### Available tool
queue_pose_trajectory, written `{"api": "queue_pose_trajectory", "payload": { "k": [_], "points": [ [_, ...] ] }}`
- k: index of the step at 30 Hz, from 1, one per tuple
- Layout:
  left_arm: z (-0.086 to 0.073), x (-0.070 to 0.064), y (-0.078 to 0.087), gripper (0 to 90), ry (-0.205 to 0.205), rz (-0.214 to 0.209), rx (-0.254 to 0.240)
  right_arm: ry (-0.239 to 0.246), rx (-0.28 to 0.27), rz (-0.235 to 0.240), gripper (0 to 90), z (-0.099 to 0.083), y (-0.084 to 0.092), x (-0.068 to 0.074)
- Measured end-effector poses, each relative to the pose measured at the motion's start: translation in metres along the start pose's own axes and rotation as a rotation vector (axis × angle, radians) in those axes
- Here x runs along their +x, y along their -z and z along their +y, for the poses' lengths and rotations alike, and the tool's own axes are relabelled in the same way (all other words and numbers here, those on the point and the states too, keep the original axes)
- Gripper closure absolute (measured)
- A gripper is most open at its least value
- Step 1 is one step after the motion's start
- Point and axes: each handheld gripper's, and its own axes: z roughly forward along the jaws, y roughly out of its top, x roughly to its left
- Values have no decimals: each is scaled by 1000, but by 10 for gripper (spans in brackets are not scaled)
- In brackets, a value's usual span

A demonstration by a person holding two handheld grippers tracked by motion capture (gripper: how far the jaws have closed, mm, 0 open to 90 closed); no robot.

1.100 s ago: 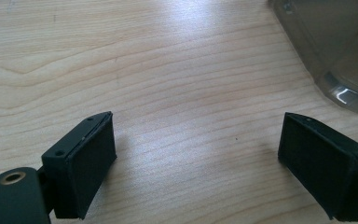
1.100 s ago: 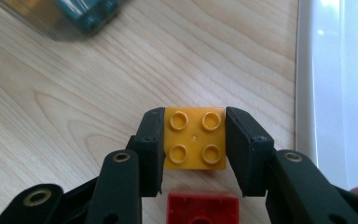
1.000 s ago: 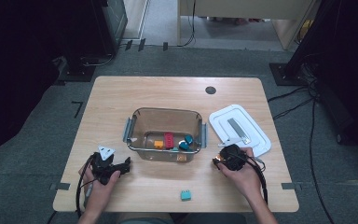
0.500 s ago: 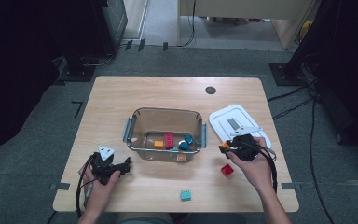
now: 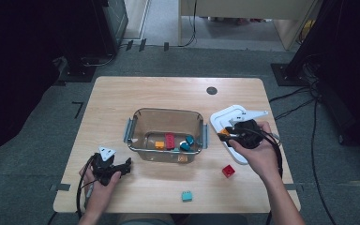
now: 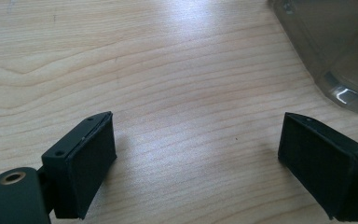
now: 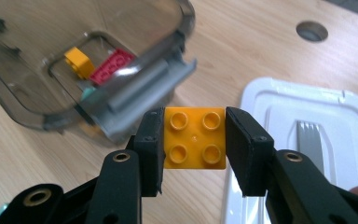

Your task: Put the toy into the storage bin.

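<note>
A: Where the right gripper view looks along its own jaws, we see the right gripper [image 7: 195,140] clamped on an orange brick [image 7: 195,137], one pad pressed against each side, four studs facing the camera. From the high view we get no such detail: just a speck of orange at the tip of the right gripper [image 5: 225,134], at about three o'clock from the clear container [image 5: 167,115] and just past its right handle.

B: Agreed. Beyond the brick, that close view gives us the container's grey handle [image 7: 142,88] at eleven o'clock, with a small orange block [image 7: 78,60] and a red brick [image 7: 112,66] inside, and the white lid [image 7: 307,135] at two o'clock.

A: Nearer to us, the high view adds what neither gripper view catches: a teal brick [image 5: 186,196] at the table's [image 5: 122,98] near edge and a loose red brick [image 5: 228,170] at one o'clock from it, well apart from both grippers.

B: And the left gripper [image 5: 108,168]?

A: In its own view we see the left gripper [image 6: 196,163] with jaws spread wide over bare wood, nothing between them, a corner of the container at one o'clock.
</note>
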Motion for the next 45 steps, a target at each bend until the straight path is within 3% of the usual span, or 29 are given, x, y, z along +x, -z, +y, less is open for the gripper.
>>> {"api": "queue_pose_trajectory", "payload": {
  "k": [10,23,31,45],
  "points": [
    [0,0,0,108,0,0,1,84,-27,48,604,38,-6,27],
    [0,0,0,108,0,0,1,176,17,117,604,71,-37,63],
    [0,0,0,108,0,0,0,172,37,145,563,74,-50,69],
    [0,0,0,108,0,0,1,148,10,130,552,58,-30,56]
  ]
}}
